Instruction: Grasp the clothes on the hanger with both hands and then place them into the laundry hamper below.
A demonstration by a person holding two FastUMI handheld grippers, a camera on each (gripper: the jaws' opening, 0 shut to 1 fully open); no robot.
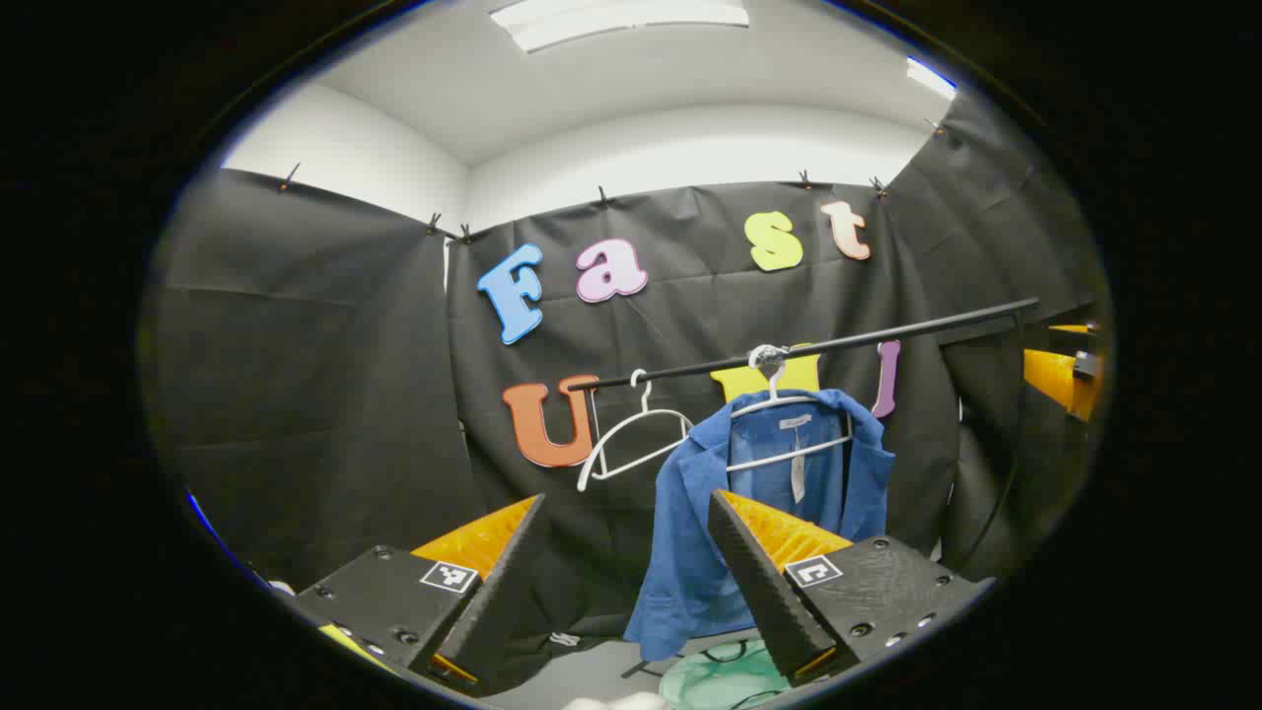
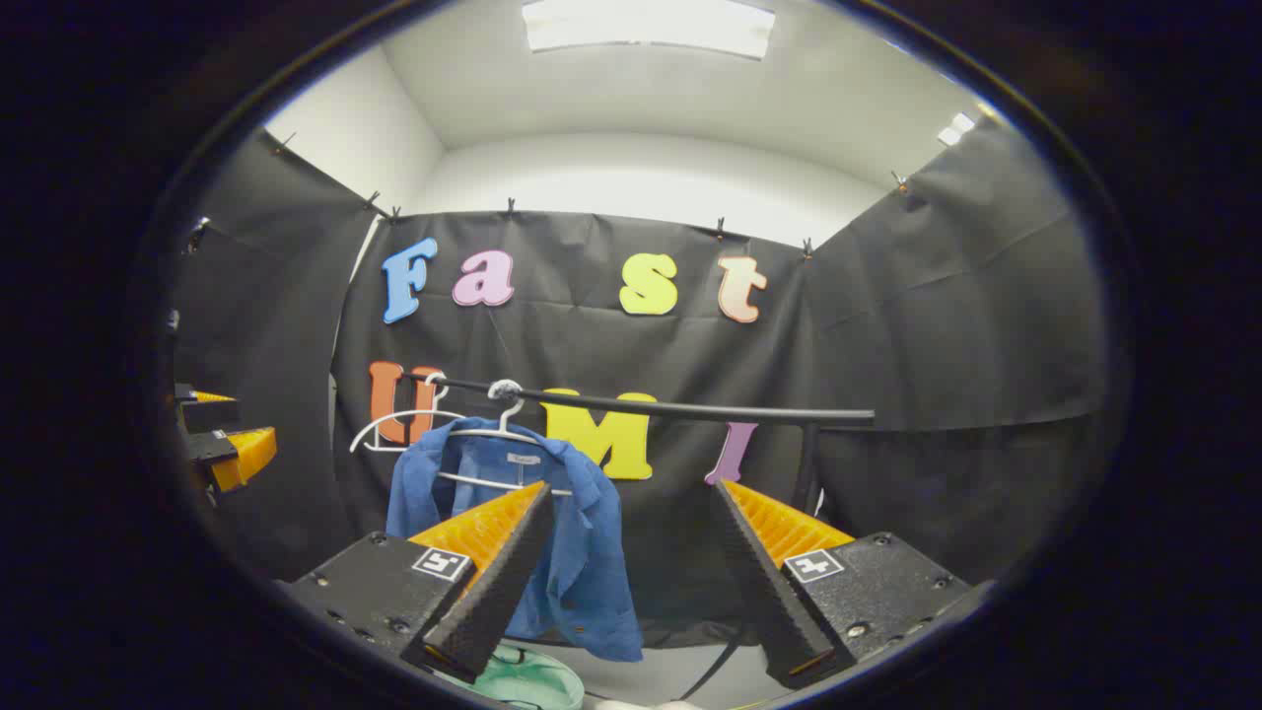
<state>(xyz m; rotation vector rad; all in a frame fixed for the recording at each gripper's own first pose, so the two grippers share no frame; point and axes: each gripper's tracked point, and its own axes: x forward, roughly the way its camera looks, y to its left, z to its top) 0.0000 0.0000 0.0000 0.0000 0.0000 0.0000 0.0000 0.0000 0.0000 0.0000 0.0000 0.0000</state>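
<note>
A blue shirt (image 1: pixel 690 552) hangs on a white hanger (image 1: pixel 789 409) from a black rail (image 1: pixel 838 345); the right gripper view shows the same shirt (image 2: pixel 582 562) on its hanger (image 2: pixel 498 434). My left gripper (image 1: pixel 626 582) is open, short of the shirt, with nothing between its fingers. My right gripper (image 2: pixel 631 572) is open too, its left finger (image 2: pixel 493 582) overlapping the shirt in the picture. The pale green hamper (image 1: pixel 725 675) lies below the shirt, partly hidden; in the right gripper view the hamper (image 2: pixel 537 680) peeks out at the bottom.
An empty white hanger (image 1: pixel 631 444) hangs left of the shirt on the rail (image 2: pixel 680 406). A black upright post (image 2: pixel 808 463) holds the rail's right end. The other gripper (image 2: pixel 222 444) shows at the left edge of the right gripper view, and another gripper (image 1: pixel 1065 380) at the left gripper view's right edge.
</note>
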